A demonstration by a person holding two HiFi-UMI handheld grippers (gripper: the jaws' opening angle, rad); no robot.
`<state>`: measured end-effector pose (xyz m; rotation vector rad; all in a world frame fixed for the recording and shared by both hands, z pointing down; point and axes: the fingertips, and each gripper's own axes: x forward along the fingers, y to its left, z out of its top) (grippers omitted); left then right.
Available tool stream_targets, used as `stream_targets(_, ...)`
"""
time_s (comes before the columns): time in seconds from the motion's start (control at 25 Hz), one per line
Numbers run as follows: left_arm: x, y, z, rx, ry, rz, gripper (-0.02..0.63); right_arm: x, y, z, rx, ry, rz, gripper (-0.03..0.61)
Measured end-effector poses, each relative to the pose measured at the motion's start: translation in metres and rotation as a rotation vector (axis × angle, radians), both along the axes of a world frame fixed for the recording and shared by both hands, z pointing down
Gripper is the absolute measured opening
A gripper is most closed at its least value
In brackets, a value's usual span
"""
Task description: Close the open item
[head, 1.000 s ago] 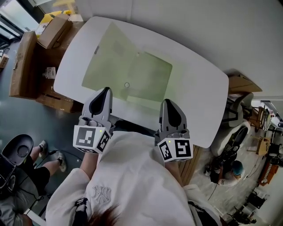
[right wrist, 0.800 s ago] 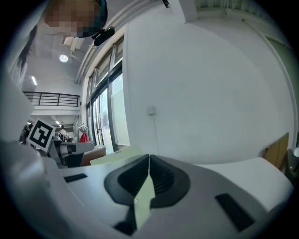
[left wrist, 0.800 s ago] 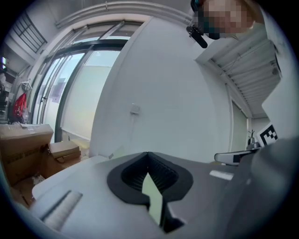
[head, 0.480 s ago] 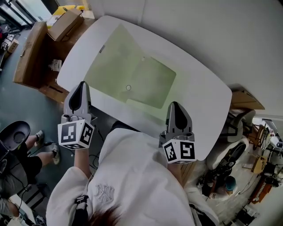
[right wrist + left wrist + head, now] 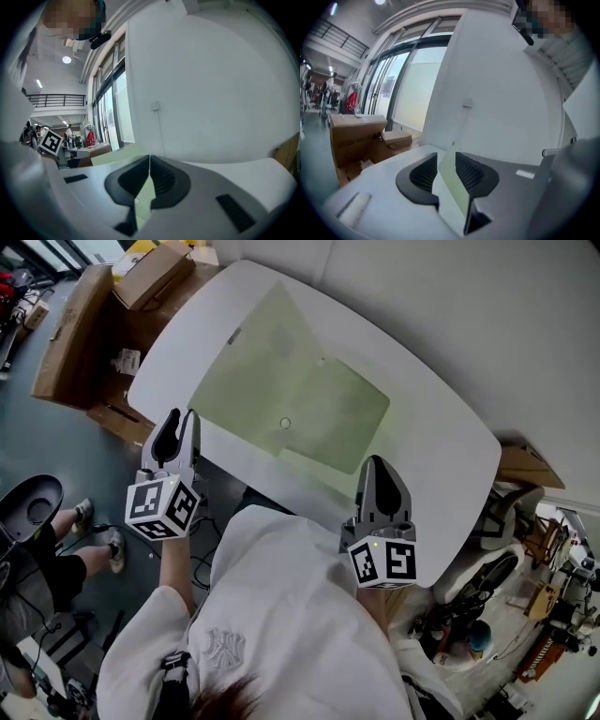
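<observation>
A: Overhead, folder (image 5: 291,399) flat open, centre frame, on table (image 5: 441,446). From the gripper views?

B: Only a green sliver past the tips. Left gripper (image 5: 181,418), frame left, jaws just opening, nothing between; right gripper (image 5: 375,467) pinched together, empty.

One white table (image 5: 441,442), one open green folder (image 5: 291,390), two claws: left claw (image 5: 180,418), right claw (image 5: 377,462).
</observation>
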<state>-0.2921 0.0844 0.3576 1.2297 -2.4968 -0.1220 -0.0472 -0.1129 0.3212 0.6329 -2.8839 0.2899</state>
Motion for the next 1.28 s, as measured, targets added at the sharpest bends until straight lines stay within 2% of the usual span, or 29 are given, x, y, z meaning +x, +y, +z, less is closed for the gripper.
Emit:
stream_targets(0.08,-0.007,0.000,0.013,0.013,0.057,-0.009,0.109,-0.006,0.003,-0.001,-0.005,0.007,0.001,0.009)
stream_targets(0.28,-0.018,-0.009,0.040,-0.040,0.097,0.033,0.115,-0.020,0.004,0.000,-0.010,0.019,0.007,0.009)
stream_targets(0.44,-0.018,-0.017,0.053,-0.038,0.136,0.071,0.117,-0.030,0.009,0.002,-0.010,0.043,0.000,0.009)
stream_targets(0.84,-0.022,-0.024,0.056,-0.035,0.147,0.102,0.110,-0.036,0.006,0.006,-0.013,0.062,0.002,0.009)
stream_targets(1.0,-0.020,-0.026,0.052,-0.037,0.134,0.104,0.056,-0.033,0.004,0.006,-0.014,0.060,0.012,0.009)
stream_targets(1.28,-0.009,-0.032,0.044,-0.016,0.114,0.144,0.028,-0.027,0.002,0.006,-0.012,0.052,0.036,0.009)
